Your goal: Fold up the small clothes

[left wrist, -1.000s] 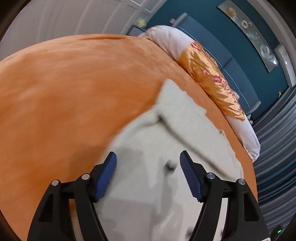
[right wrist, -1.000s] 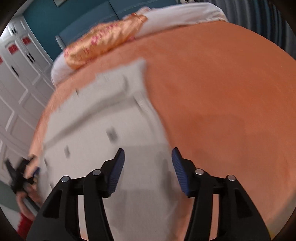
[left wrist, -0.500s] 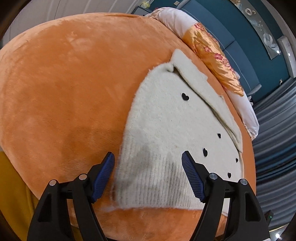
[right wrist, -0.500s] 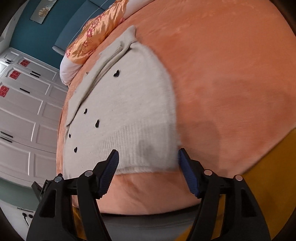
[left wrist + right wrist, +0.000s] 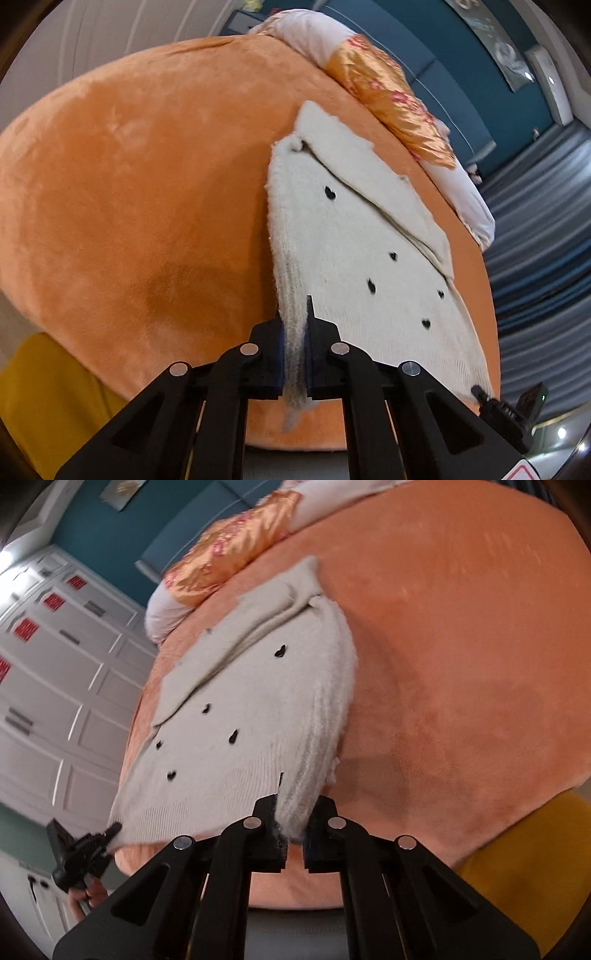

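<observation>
Nearest the left wrist camera, the left gripper (image 5: pixel 295 354) has its jaws pressed together on the ribbed hem corner of a cream knit sweater (image 5: pixel 354 251), a tuft of hem hanging below the pads. In the right wrist view, the right gripper (image 5: pixel 294 836) likewise pinches the opposite hem corner of the sweater (image 5: pixel 243 709), the knit bunched between its fingers. Between the two grips the hem runs along the near edge of the orange plush bedspread (image 5: pixel 147 192), and the garment lies flat beyond them, dotted with small black hearts, its folded sleeve across the far side. Further on, at the bed's far edge, lie a gold satin pillow (image 5: pixel 388 107) and a white pillow (image 5: pixel 306 33).
</observation>
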